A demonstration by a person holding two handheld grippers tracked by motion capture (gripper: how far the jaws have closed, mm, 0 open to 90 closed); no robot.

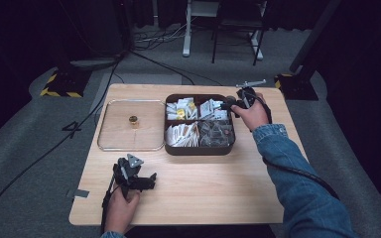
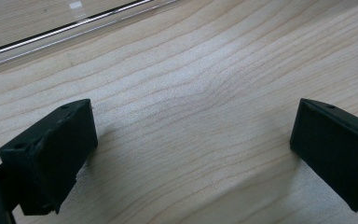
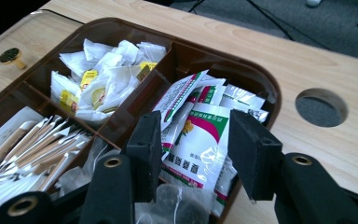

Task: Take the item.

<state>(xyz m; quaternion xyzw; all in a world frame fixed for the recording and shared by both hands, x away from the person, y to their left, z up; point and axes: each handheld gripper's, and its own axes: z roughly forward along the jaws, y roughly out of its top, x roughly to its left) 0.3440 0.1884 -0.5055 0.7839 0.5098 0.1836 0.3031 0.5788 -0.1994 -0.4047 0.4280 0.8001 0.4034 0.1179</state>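
Brown plastic, four compartments: divided tray (image 1: 200, 148) sat at the middle of the wooden table (image 1: 203, 193), just right of a clear lid (image 1: 110, 144) with a small brass knob (image 1: 133, 120). Held white tea bags with yellow tags (image 3: 100, 81) in the far-left compartment, long paper sticks (image 3: 37, 144) in the near-left, clear-wrapped dark pieces in the near-right.

Right gripper (image 3: 196, 151) hovered at the far-right corner of that tray, over the far-right compartment. Jaws part open, astride a white sachet (image 3: 200, 144) printed in green and red, the topmost of a small stack. Pads close on either side of the sachet; possibly brushing its edges, though contact could not be told from the right gripper view. Not pressed on it, as far as seen.

Left gripper (image 1: 136, 179) lay low at the near-left of the table, well apart from the tray, held in the left hand (image 1: 120, 210). Jaws wide open over bare wood, nothing between them, the lid's edge beyond.

Round hole (image 3: 321, 107) in the tabletop just beside the tray's far-right corner.
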